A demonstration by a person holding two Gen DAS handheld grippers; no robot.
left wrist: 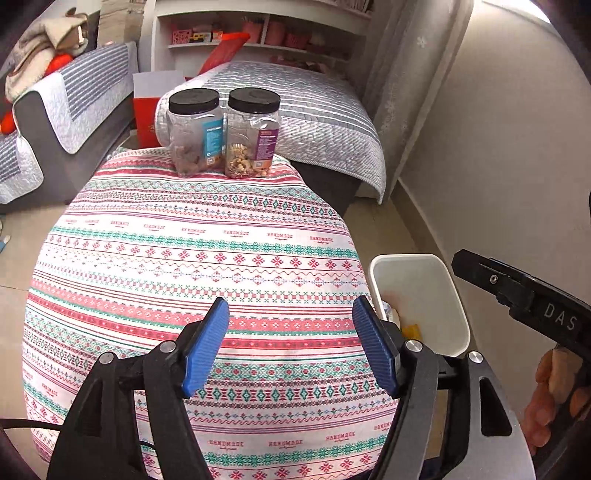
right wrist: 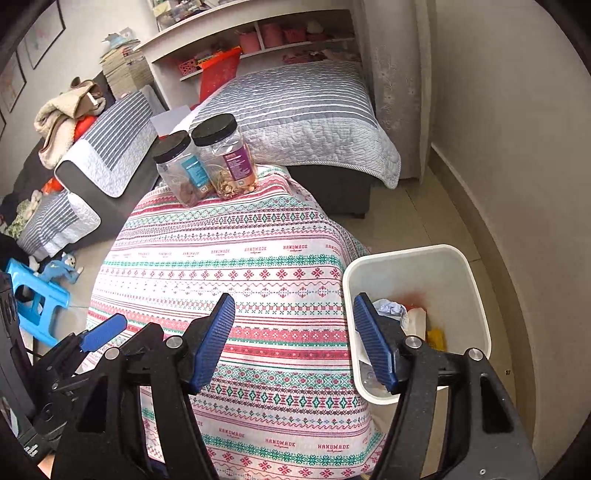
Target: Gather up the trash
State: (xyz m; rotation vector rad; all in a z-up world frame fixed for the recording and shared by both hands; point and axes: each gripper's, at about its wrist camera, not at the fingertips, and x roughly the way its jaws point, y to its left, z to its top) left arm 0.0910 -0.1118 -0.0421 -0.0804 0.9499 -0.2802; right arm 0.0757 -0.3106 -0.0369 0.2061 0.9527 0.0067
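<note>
1. Left gripper point(left wrist: 290, 347): jaws standing apart, nothing between the blue pads, hovering over the patterned tablecloth point(left wrist: 192, 258).
2. Right gripper point(right wrist: 293, 341): jaws likewise apart and empty, hanging at the cloth's right edge, its right finger overlapping the bin's near rim in the view.
3. White bin point(right wrist: 476, 295): sitting on the floor just right of both grippers, below the cloth's edge. Trash point(right wrist: 410, 317) already lying inside: crumpled pale paper, something red, something yellow.
4. No loose trash showing on the cloth ahead of either gripper; collection judged near complete or complete.
5. Risk, jars: two black-lidded clear jars point(left wrist: 221, 133) standing well ahead of the jaws at the far edge, touching or nearly so. Part full of food, so likely not trash. Reaching forward carelessly risking a knock off the far edge.
6. Risk, cloth: fabric draping loosely over the edges. Dragging a pad across it risking a pulled cloth and shifted jars.
7. Risk, bin: light, unanchored. Bumping its rim with the right finger risking a tip and spill.
8. Risk, collision: grippers working near each other, left one point(right wrist: 99, 336) showing at the right view's left edge.
9. Room: sofa point(right wrist: 295, 107) with grey striped covers beyond the jars, shelving point(right wrist: 258, 33) behind, tiled floor point(right wrist: 424, 214), blue stool point(right wrist: 33, 302) and a blue toy far left.
</note>
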